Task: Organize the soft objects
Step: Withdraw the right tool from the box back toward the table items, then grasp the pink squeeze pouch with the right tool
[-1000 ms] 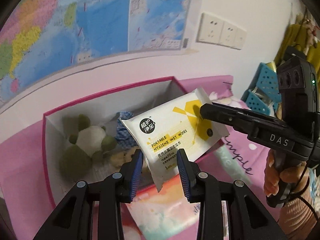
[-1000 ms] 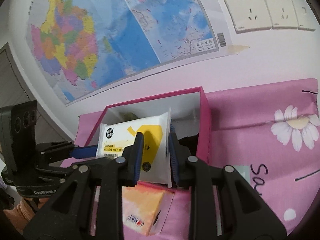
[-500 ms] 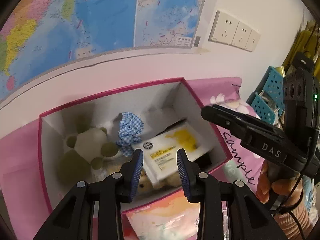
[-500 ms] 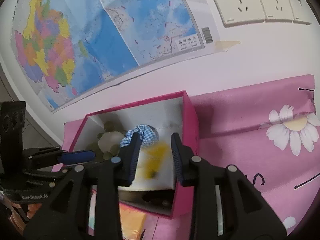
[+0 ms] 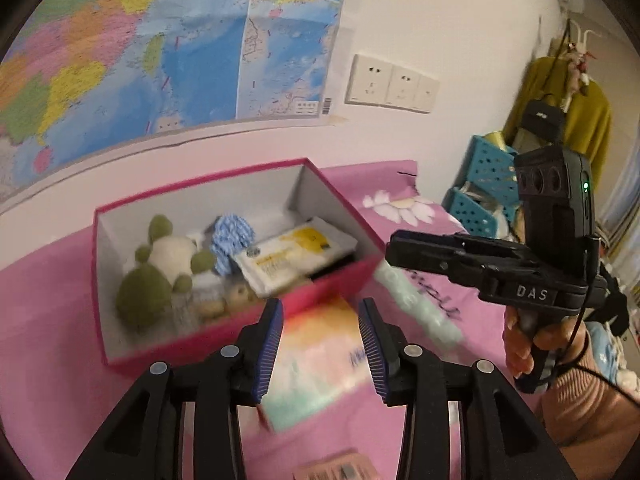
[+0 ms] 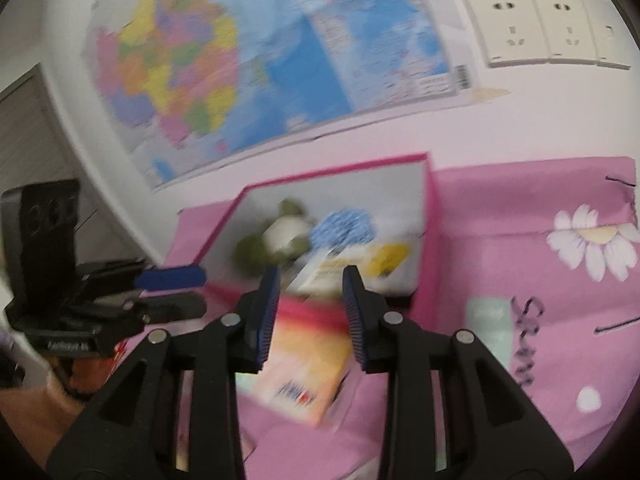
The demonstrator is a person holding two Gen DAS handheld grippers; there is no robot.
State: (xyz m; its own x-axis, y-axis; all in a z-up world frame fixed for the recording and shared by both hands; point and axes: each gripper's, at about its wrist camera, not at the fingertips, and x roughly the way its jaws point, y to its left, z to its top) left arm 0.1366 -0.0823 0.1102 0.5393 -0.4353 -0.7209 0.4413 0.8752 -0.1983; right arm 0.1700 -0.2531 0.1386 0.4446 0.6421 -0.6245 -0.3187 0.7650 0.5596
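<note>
A pink box [image 5: 240, 318] [image 6: 430, 240] stands open on the pink cloth. Inside lie a white and yellow wet wipes pack [image 5: 292, 254] [image 6: 360, 260], a green and white plush toy [image 5: 160, 268] [image 6: 276, 240] and a blue checked scrunchie [image 5: 232, 236] [image 6: 344, 228]. A pastel tissue pack [image 5: 316, 364] [image 6: 308, 364] lies on the cloth in front of the box. My left gripper [image 5: 320, 340] is open and empty above the tissue pack. My right gripper [image 6: 308, 320] is open and empty, held near the box's front; it also shows in the left wrist view [image 5: 472, 260].
A wall with a map [image 5: 160, 52] and sockets [image 5: 390, 84] rises behind the box. Blue perforated baskets [image 5: 484, 188] stand at the right. A mint packet [image 5: 416, 304] [image 6: 490, 320] lies on the cloth right of the box. A small orange item [image 5: 340, 470] lies at the near edge.
The right gripper opened and dropped the wet wipes pack into the box, then both grippers drew back from the box toward the tissue pack.
</note>
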